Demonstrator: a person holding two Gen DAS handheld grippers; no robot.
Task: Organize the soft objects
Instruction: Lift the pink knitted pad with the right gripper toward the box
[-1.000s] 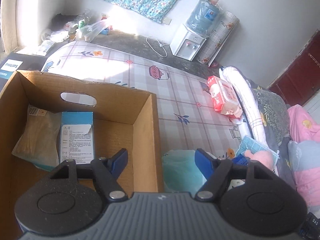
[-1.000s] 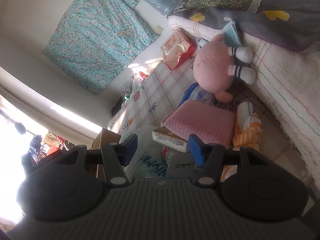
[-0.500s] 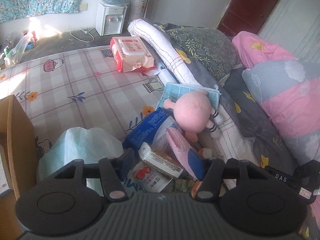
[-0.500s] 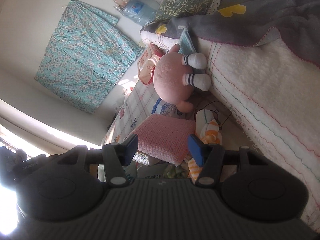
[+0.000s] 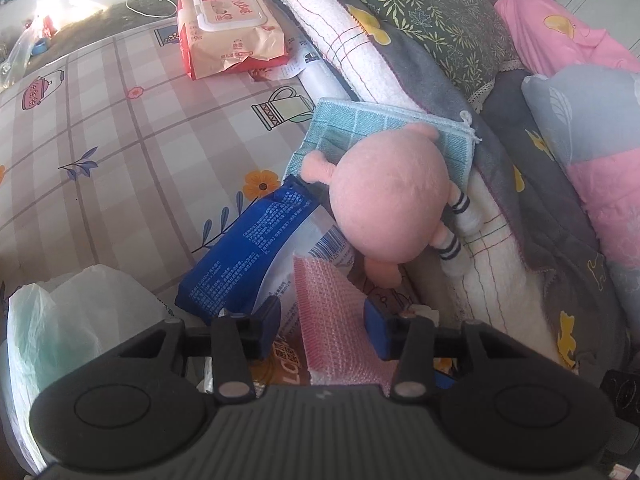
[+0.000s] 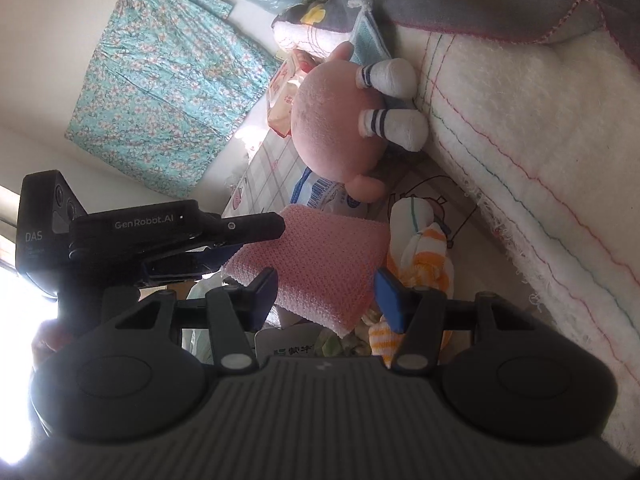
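Note:
A pink knitted cloth point(image 5: 320, 296) point(image 6: 328, 252) lies on a pile of packets on the bed. My left gripper point(image 5: 324, 326) points down at it and its jaws are closing. The cloth's edge stands between them, and the pads do not visibly press on it. In the right wrist view the left gripper point(image 6: 256, 242) straddles the cloth's left corner. My right gripper point(image 6: 326, 298) hovers open just over the cloth's near edge. A round pink plush toy point(image 5: 388, 196) point(image 6: 332, 128) with striped socks lies beyond, on a teal cloth point(image 5: 360, 124). An orange-striped white sock bundle point(image 6: 420, 248) sits to the right.
A blue packet point(image 5: 248, 252) and other packets lie under and beside the cloth. A pale plastic bag point(image 5: 72, 320) is at the left, a wet-wipes pack point(image 5: 232, 28) further back. A white blanket point(image 6: 520, 120) and pillows point(image 5: 420, 12) line the right side.
My left gripper swung from over the cardboard box to the pile and its jaws narrowed around the pink cloth. The right gripper sank closer to the cloth, and the left gripper came into its view.

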